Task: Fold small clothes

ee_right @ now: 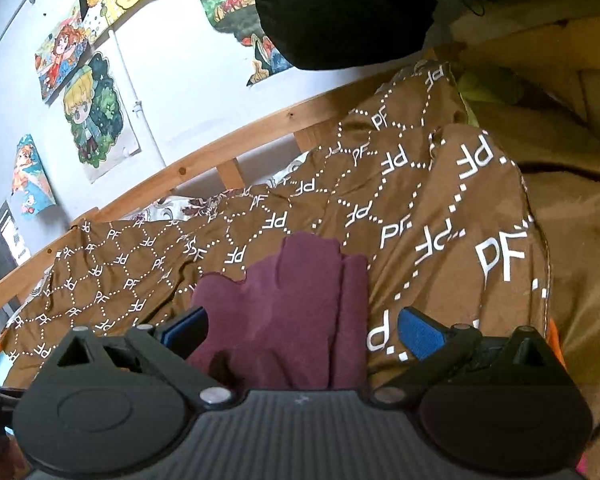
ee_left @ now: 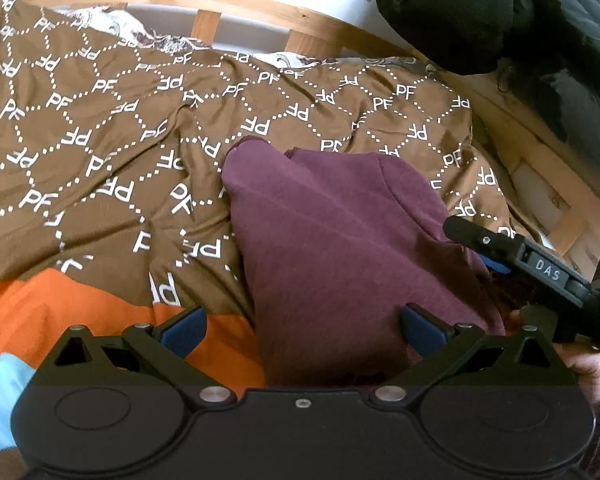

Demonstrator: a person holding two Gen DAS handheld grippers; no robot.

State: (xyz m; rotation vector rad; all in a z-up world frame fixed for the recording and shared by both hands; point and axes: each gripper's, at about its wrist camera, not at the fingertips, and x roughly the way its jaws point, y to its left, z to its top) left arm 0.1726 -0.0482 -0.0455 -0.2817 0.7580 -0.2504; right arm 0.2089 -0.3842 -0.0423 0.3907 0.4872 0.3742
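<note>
One maroon garment lies bunched on the brown patterned bedspread, near the bed's right side. To its left the spread runs wide and free to the far wooden rail. The left gripper has its jaws spread over the cloth's near edge. The right gripper likewise stands open, holding nothing. Two grippers, one garment.
</note>
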